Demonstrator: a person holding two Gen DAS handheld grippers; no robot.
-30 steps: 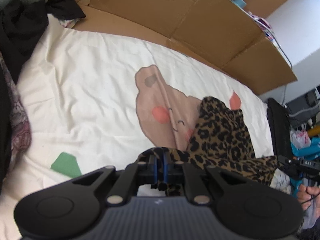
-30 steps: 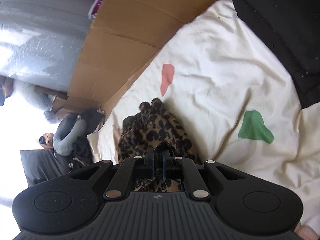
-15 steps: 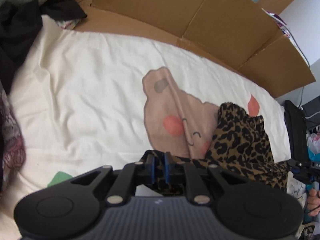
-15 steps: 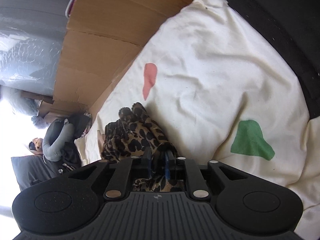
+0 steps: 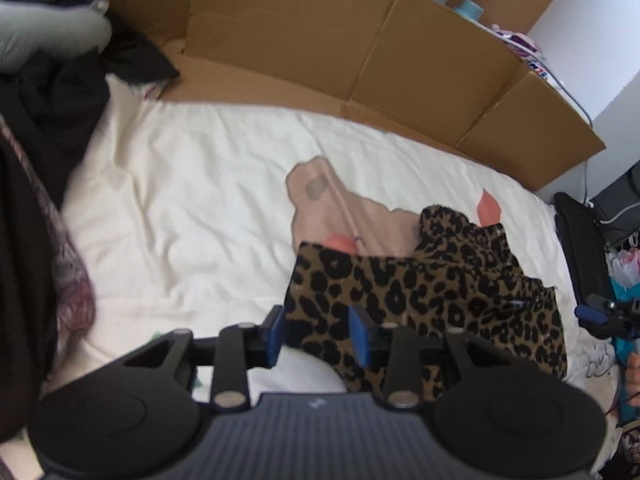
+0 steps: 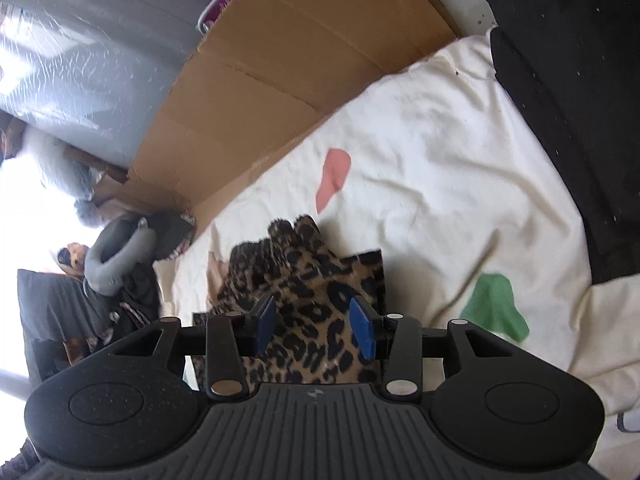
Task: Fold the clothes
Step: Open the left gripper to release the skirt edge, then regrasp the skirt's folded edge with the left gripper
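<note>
So we're holding both grippers right over the leopard-print garment (image 5: 424, 300), which is lying in a loose fold on the cream bedsheet (image 5: 192, 208). The left gripper (image 5: 316, 338) is opening up, its blue pads (image 5: 274, 336) spreading apart with a corner of the garment sitting in the gap but not being pinched. The right gripper (image 6: 315, 326) is opening too, its blue pads (image 6: 362, 334) standing clear of the cloth, with the garment (image 6: 308, 292) lying under and between them. In the left wrist view we're also catching the tip of the right gripper (image 5: 604, 314) just past the garment's right edge. Beyond the garment the sheet is showing a tan bear print (image 5: 340, 212) that the fabric is partly covering, plus a coral patch (image 5: 490, 208) right behind the garment and a green patch (image 6: 494, 306) off to its right in the right wrist view. Further from the garment we're seeing a pile of dark clothes (image 5: 44, 112) on the left of the sheet, and a flattened cardboard box (image 5: 360, 60) running along the sheet's far edge.
</note>
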